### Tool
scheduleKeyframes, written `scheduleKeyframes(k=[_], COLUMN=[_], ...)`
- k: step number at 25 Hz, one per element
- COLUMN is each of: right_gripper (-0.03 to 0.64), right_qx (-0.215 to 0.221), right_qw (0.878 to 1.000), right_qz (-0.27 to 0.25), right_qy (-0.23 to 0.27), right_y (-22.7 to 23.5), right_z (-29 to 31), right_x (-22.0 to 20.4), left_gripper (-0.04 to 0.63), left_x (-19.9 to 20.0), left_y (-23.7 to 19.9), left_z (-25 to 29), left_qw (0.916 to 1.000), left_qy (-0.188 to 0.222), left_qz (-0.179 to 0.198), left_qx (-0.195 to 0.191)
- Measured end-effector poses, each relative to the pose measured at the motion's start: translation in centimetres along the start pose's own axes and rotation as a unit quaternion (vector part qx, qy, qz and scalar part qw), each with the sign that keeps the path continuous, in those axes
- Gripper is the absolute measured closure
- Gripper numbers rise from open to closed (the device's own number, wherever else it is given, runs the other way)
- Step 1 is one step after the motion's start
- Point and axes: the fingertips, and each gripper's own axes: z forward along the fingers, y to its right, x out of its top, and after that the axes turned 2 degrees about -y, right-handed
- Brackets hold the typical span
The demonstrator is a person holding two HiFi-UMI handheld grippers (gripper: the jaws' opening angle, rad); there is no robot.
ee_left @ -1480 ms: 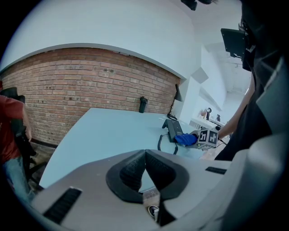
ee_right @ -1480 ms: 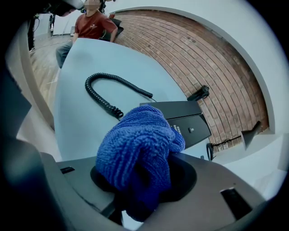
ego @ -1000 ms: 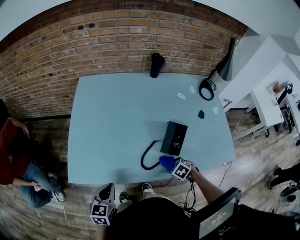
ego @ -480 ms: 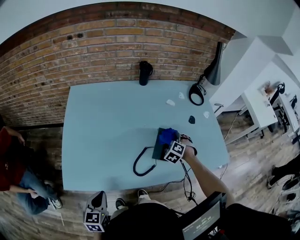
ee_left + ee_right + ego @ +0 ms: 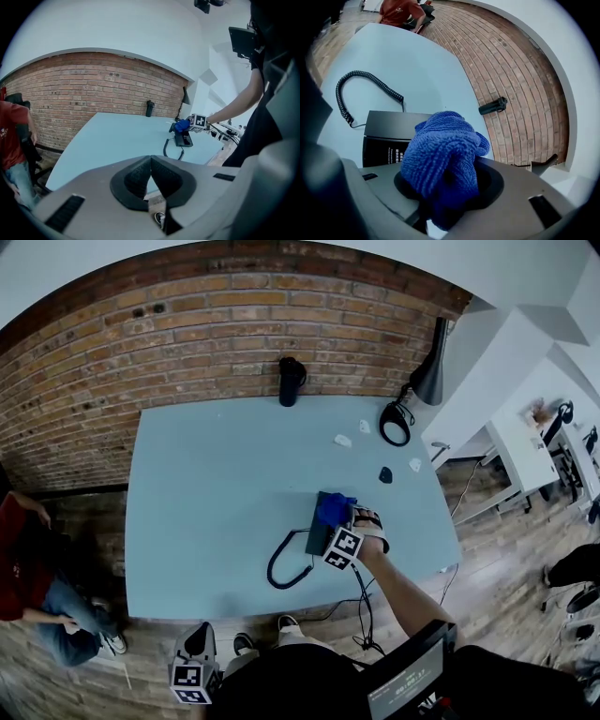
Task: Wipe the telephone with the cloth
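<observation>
A pale blue desk is carrying the black telephone, which is lying right of the middle and closer to the near edge. Its coiled cord is looping off to the left. The blue cloth is riding bunched over the telephone's far end. The jaws of the right gripper are clamping tight on the wad, so that most of it is bulging out ahead of them. The left gripper is hanging idle off the desk's near edge, its jaws pressed together on nothing.

The wipe appears to be under way, though the overhead view is leaving it unclear whether the cloth is actually pressing on the casing. The stroke will likely go best with the wad kept low and flat against the top. It should be drawn lengthwise in overlapping passes, lightly enough that the unbraced telephone is not sliding toward the edge, and clear of the cord.

A second ago the cloth was working at the telephone's near end, by the desk's near edge. Half a second ago it was already at the far end, and it is lingering there now. The left gripper is staying where it was.
</observation>
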Motion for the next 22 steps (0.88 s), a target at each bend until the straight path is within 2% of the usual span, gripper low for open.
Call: scheduleKeyframes(k=[22], right_gripper=[0.437], right_qx=[-0.012], right_qw=[0.999], right_qz=[0.040], right_qy=[-0.001], right_y=[-0.39], right_z=[-0.17], right_x=[-0.30], left_gripper=[0.572], left_x=[-0.75], left_y=[0.12], left_z=[-0.01], left_qw=[1.0000], left_qy=[-0.002], left_qz=[-0.009], left_qx=[0.001])
